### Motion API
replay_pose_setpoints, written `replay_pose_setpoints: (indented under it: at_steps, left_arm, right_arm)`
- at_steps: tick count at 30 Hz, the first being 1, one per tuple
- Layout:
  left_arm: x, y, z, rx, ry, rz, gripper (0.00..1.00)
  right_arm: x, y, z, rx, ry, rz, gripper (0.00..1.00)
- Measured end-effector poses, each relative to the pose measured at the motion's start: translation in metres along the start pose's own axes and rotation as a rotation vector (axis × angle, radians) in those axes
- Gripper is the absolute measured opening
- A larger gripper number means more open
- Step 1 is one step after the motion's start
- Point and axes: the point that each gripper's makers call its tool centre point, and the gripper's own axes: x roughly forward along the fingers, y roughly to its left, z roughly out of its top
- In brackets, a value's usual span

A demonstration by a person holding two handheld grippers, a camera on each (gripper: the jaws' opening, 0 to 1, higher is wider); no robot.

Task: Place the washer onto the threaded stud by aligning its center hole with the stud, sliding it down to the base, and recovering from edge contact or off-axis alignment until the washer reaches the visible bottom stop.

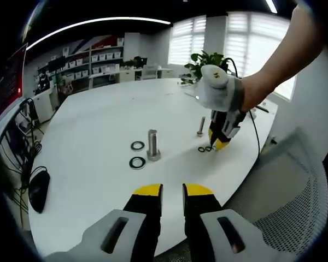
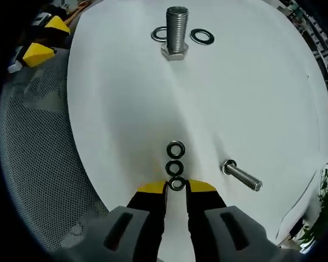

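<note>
Three small black washers lie in a row on the white table [image 2: 126, 109]. My right gripper [image 2: 176, 186] has its yellow tips pressed on either side of the nearest washer [image 2: 177, 184], which rests on the table. A small threaded stud [image 2: 241, 176] stands just right of the row. In the left gripper view, the right gripper [image 1: 218, 143], held by a gloved hand, points down at the washers [image 1: 205, 148] beside the small stud [image 1: 200, 126]. My left gripper [image 1: 173, 191] hovers over the near table edge, slightly open and holding nothing.
A large upright bolt [image 1: 153, 144] stands mid-table with two bigger washers [image 1: 137, 162] beside it; it shows as the large bolt [image 2: 176, 33] in the right gripper view. A mesh chair [image 2: 33, 164] sits at the table edge. A black mouse [image 1: 38, 190] lies at the left.
</note>
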Motion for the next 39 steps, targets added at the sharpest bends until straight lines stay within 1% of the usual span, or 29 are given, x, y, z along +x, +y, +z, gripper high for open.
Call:
replay_pose_setpoints:
  at_steps: [3, 5, 9, 11, 14, 17, 20, 26, 34, 39]
  left_arm:
    - [-0.0002, 0.0004, -0.0001, -0.002, -0.001, 0.002, 0.12]
    - [-0.0003, 0.0004, 0.0000, -0.002, -0.002, 0.002, 0.12]
    - [-0.0005, 0.0004, 0.0006, -0.002, -0.005, 0.002, 0.12]
    - [-0.0006, 0.0005, 0.0007, 0.000, -0.006, 0.004, 0.12]
    - [-0.0006, 0.0004, 0.0006, 0.000, -0.006, 0.004, 0.12]
    - [-0.0004, 0.0001, 0.0007, 0.001, -0.006, 0.003, 0.12]
    - [-0.0004, 0.0000, 0.0003, 0.002, -0.005, 0.003, 0.12]
    - [-0.0003, -0.0006, 0.0002, 0.003, -0.003, 0.001, 0.12]
    - [-0.0002, -0.0005, 0.0000, 0.005, -0.002, 0.000, 0.12]
    - [-0.0007, -0.0001, 0.0005, 0.005, -0.004, 0.002, 0.12]
  right_arm:
    - [0.0008, 0.0002, -0.0002, 0.019, 0.021, -0.011, 0.17]
    - [-0.0001, 0.0014, -0.0008, 0.016, 0.024, -0.020, 0.16]
    - [-0.0007, 0.0006, -0.0021, -0.004, -0.005, -0.028, 0.16]
    - [-0.0009, -0.0009, -0.0017, 0.036, -0.044, -0.007, 0.16]
    - [-0.0014, -0.0017, -0.0014, 0.087, -0.085, 0.008, 0.16]
    - [-0.0014, -0.0023, -0.0013, 0.130, -0.118, 0.009, 0.16]
    - [-0.0005, -0.0031, -0.0012, 0.172, -0.167, 0.010, 0.15]
    - [-0.0016, -0.0029, -0.0020, 0.192, -0.234, 0.013, 0.15]
    - [-0.0024, -0.0026, -0.0005, 0.185, -0.241, -0.002, 0.14]
    - [-0.0024, -0.0007, -0.0063, 0.197, -0.228, -0.001, 0.14]
